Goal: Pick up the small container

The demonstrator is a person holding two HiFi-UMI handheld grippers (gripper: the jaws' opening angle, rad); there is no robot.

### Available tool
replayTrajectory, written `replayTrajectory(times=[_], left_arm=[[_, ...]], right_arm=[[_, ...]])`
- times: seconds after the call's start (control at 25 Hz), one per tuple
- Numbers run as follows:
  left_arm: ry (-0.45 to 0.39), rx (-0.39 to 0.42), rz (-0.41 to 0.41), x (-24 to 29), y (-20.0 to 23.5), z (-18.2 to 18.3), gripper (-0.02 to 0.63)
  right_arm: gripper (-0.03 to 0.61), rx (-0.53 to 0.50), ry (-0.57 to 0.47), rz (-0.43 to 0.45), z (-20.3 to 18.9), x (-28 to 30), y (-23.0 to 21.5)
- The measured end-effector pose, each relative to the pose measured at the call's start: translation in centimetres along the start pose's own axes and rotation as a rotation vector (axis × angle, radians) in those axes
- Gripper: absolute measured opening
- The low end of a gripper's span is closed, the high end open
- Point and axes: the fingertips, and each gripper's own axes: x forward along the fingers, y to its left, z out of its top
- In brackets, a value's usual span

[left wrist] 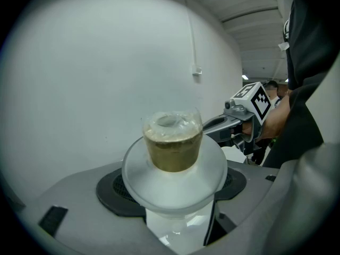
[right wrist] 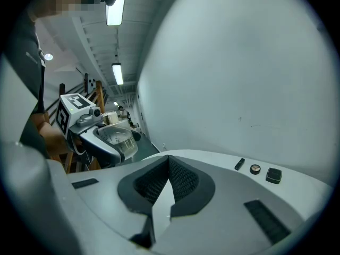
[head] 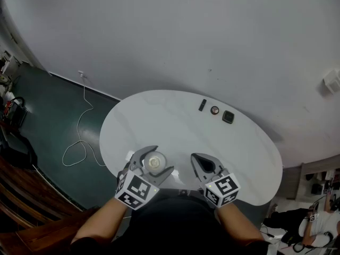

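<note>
1. The left claw is clamped on the small container, which has a clear lid and brown contents.
2. The right claw has its jaws together, empty, just beside the left.
3. Both hover over the white bench's near edge.

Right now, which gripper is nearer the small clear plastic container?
Left. The left gripper grips the small clear plastic container; the right gripper, shut and empty, is apart beside it.

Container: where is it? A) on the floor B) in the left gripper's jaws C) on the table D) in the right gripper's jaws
B: its own view shows the container clamped between the jaws of the left gripper; the right gripper is shut on nothing.
</note>
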Motion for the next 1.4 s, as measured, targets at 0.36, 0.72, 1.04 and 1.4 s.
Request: replayTrajectory(times=[0.36,0.72,1.04,1.4], left_arm=[[-0.003,0.018,-0.003,0.12,-0.23,0.32,0.35],[-0.005,0.026,0.0,0.34,-0.22,0.5,0.35],[0.013,0.035,-0.003,0.76,-0.24,0.07,0.35],[0.013,0.032,-0.006,0.93,-0.1,0.15,0.35]], right_arm=[[-0.003,-0.002,-0.003,-0.008,0.07,-0.15,-0.11],[-0.003,0.0,0.005,-0.01,-0.35,-0.27,-0.1],[-0.003,0.008,0.005,-0.009,-0.65,0.0,0.02],[-0.003,0.012,-0.002,-0.019,-0.39,0.08,-0.31]])
